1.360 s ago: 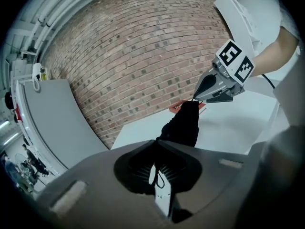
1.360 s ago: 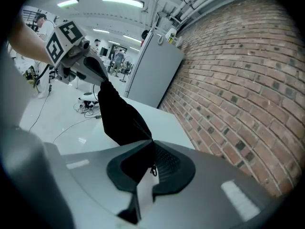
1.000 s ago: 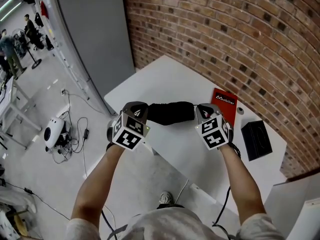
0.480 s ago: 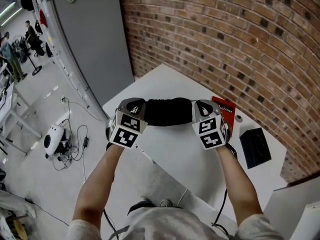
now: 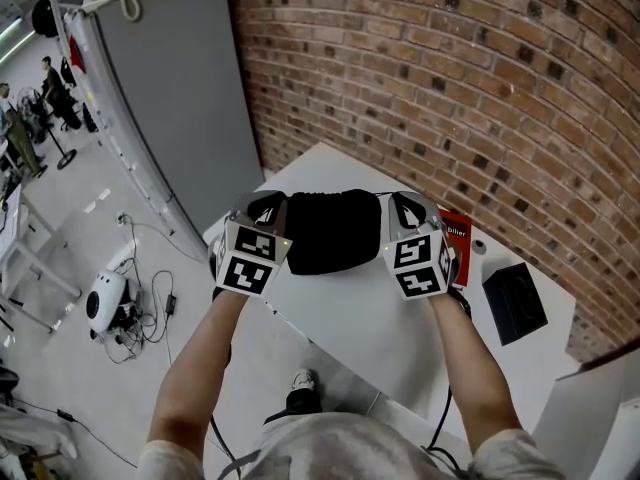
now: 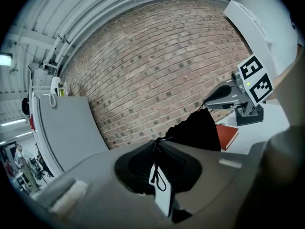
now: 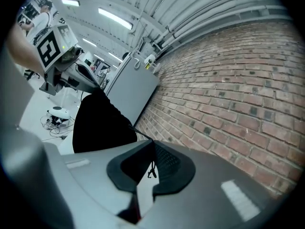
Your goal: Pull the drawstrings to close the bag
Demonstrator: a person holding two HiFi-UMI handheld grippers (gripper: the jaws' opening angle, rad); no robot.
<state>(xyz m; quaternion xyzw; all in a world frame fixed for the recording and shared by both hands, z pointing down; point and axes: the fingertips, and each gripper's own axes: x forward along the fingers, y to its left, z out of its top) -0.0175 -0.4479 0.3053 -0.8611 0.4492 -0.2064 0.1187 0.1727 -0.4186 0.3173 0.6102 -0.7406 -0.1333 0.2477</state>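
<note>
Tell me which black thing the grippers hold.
The black bag, strung by its drawstrings between the left gripper and right gripper; the black box lies apart on the table.

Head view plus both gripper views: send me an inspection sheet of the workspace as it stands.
Surface: white table beside the brick wall.
Job's things: black bag hangs between the grippers, top bunched.
Clutter: red book, black box, small white object on the table's wall side.
Grippers: left hand-held gripper shut on the left drawstring; right hand-held gripper shut on the right drawstring.
Cables: loose cables on the floor by a white device.
Surroundings: grey panel; people far off.
</note>
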